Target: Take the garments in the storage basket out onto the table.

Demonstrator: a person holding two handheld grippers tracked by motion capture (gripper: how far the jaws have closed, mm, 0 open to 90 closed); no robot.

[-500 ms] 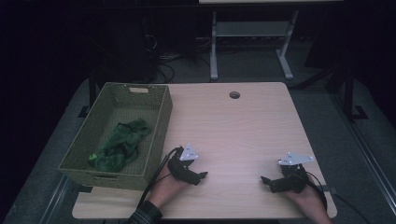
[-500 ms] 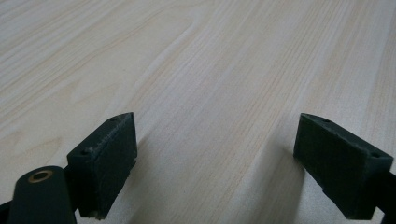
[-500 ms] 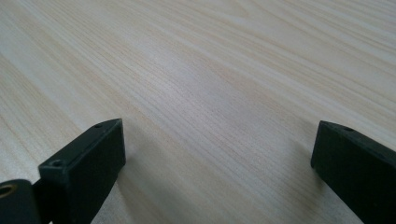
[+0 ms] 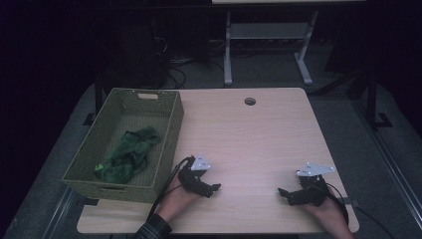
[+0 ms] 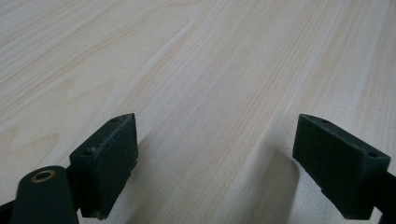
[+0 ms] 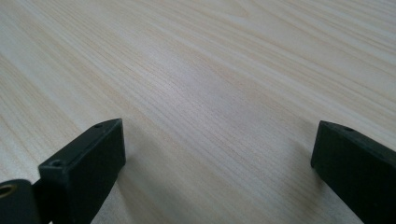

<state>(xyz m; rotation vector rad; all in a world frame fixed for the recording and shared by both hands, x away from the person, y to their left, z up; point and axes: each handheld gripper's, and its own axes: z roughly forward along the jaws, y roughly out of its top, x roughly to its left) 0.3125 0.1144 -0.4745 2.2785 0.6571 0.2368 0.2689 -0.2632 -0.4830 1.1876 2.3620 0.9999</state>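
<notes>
High view, against the picture from a moment earlier, shows no real change: both hands rest on the near edge of the pale wooden table, in the same places as before. The left gripper lies just beside the olive woven basket, its jaws spread wide over bare wood with nothing between them; the left gripper view confirms that gap. The right gripper sits well apart toward the table's right, jaws likewise released and empty. The crumpled green cloth lies inside the basket, toward its near left, untouched. I judge the cloth is already put away and the hands are idle
</notes>
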